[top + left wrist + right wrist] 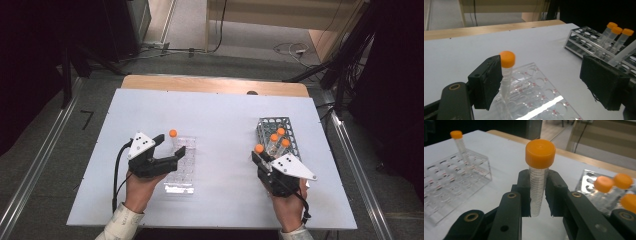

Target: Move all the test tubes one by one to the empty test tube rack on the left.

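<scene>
A clear plastic tube rack [181, 172] lies on the white table, with one orange-capped tube [172, 134] standing upright at its far end. My left gripper [171, 145] hangs over that rack, open. In the left gripper view the tube [507, 60] stands right beside the left jaw, while the other jaw is far off; the left gripper [544, 80] has nothing pinched. My right gripper [260, 157] is shut on another orange-capped tube [538, 182], held upright just in front of the grey metal rack [267, 124]. The right gripper [537, 195] presses the tube's graduated wall from both sides.
Three orange-capped tubes [280, 137] lean in the metal rack, also seen as tubes [617, 31] from the left gripper. The table's wooden far edge [215, 84] lies behind. Cables and dark stands surround the table on the floor.
</scene>
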`<state>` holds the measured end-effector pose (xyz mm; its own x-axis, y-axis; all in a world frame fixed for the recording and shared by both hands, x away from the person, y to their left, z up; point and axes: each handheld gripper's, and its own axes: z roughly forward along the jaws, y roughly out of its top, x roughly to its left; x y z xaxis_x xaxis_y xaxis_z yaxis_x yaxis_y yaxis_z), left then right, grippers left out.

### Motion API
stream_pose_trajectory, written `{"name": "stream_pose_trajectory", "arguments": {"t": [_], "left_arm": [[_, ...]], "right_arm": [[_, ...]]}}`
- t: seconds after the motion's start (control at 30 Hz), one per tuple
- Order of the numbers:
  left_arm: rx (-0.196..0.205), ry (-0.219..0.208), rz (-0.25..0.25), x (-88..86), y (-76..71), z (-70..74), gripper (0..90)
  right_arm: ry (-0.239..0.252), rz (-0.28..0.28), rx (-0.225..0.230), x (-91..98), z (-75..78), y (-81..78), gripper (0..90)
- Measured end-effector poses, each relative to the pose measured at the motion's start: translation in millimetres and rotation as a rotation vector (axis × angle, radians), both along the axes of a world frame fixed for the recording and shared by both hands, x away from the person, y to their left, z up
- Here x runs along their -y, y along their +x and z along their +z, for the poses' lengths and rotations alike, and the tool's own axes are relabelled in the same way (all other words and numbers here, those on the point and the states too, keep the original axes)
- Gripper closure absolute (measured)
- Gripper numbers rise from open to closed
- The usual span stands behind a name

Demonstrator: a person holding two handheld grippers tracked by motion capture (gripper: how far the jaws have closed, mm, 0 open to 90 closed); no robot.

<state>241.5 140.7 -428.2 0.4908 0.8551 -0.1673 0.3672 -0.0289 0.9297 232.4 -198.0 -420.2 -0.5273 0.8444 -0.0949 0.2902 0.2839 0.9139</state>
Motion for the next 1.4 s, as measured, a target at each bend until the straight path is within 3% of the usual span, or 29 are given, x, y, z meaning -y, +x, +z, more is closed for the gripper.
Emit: {"name": "stream_pose_trajectory", "arguments": {"t": [0.27, 0.67, 0.87, 1.4], "left_arm": [[0.014, 0.026, -0.085, 27.4, -11.4, 0.4, 18.3], [0.021, 0.055, -0.15, 49.4, -20.6, -1.1, 18.5], [0.022, 0.06, -0.169, 57.1, -24.1, -2.3, 18.5], [0.021, 0.063, -0.206, 68.5, -28.1, -4.4, 24.4]], "right_arm": [[-0.036, 0.077, -0.011, -23.2, -9.6, -5.5, 72.6], [-0.054, 0.154, -0.053, -48.6, -25.8, -8.2, 72.6], [-0.041, 0.187, -0.081, -55.2, -29.9, -8.9, 72.6], [-0.045, 0.245, -0.096, -63.9, -32.6, -13.2, 72.6]]}}
